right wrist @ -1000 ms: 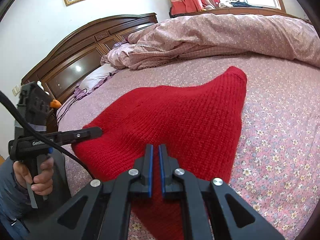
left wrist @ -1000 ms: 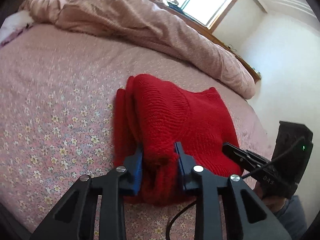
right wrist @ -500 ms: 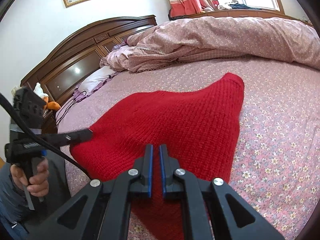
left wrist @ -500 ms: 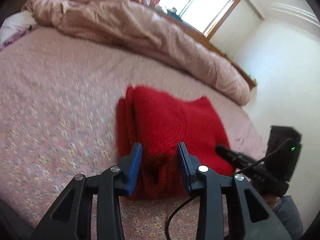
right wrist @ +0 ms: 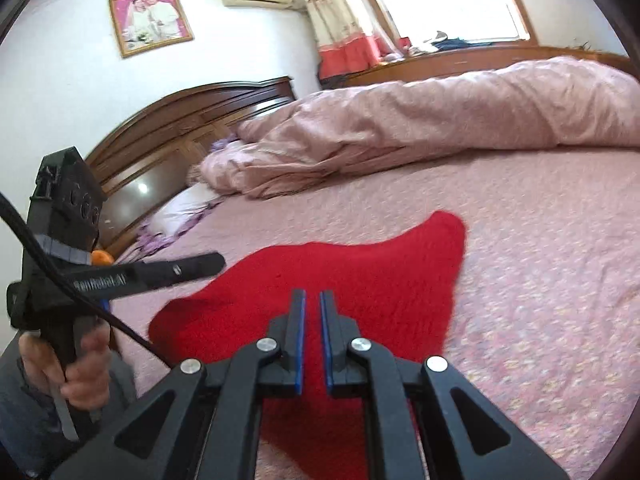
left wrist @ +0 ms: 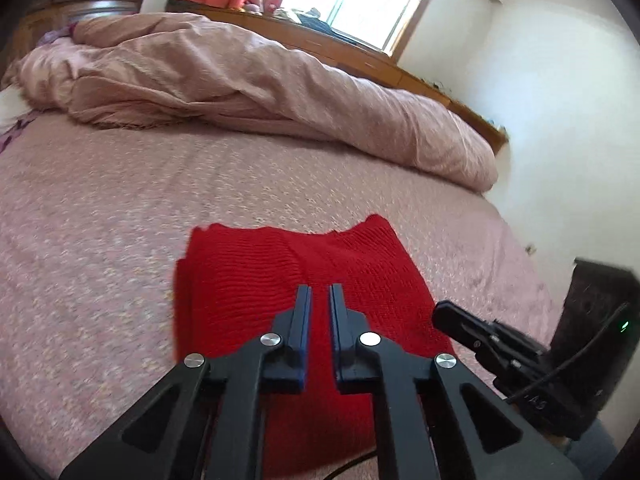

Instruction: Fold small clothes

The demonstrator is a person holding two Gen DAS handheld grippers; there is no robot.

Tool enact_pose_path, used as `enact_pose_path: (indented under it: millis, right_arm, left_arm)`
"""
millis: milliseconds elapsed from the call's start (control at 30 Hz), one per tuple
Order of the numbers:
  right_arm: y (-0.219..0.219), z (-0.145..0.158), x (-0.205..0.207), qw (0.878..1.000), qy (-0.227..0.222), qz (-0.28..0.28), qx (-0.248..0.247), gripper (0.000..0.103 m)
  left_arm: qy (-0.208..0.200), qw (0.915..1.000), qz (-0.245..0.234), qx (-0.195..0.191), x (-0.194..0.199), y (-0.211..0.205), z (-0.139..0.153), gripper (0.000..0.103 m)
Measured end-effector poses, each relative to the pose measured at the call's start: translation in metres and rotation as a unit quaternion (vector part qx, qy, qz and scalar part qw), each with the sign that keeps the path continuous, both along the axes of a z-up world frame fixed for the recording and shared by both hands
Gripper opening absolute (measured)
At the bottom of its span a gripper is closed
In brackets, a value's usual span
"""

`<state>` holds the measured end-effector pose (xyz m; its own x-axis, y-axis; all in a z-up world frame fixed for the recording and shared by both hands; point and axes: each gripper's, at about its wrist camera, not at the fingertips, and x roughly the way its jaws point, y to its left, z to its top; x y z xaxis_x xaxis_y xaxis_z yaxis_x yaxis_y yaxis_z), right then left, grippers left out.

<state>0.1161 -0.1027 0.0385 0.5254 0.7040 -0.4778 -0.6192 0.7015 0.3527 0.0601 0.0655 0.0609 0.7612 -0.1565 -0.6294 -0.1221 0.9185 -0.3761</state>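
Observation:
A folded red knit sweater lies flat on the pink flowered bedsheet. My left gripper hovers above its near part, jaws nearly closed with a narrow gap and nothing between them. In the right wrist view the sweater spreads ahead of my right gripper, which is also raised above it, jaws close together with a slim gap and empty. The right gripper shows in the left wrist view, and the left gripper shows in the right wrist view, at the sweater's sides.
A rumpled pink duvet lies along the far side of the bed. A dark wooden headboard and a white pillow are at the head end. A white wall stands beyond the bed's right edge.
My left gripper let go of the sweater's fold, rose and closed to a narrow gap. My right gripper lifted off the sweater. The sweater now lies flat.

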Motion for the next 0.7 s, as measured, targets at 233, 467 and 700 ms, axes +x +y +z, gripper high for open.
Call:
enact_pose_path:
  millis: [233, 467, 700]
  right_arm:
    - [0.002, -0.020, 0.019, 0.998, 0.053, -0.024, -0.030, 0.002]
    - [0.006, -0.033, 0.023, 0.997, 0.062, -0.031, -0.043, 0.000]
    - [-0.026, -0.015, 0.022, 0.996, 0.063, -0.045, 0.042, 0.075]
  left_arm:
    - [0.042, 0.9986, -0.017, 0.027, 0.003, -0.016, -0.035, 0.002]
    - [0.035, 0.9988, -0.016, 0.031, -0.005, -0.019, -0.041, 0.002]
    - [-0.033, 0.9971, -0.018, 0.067, -0.028, -0.006, -0.008, 0.029]
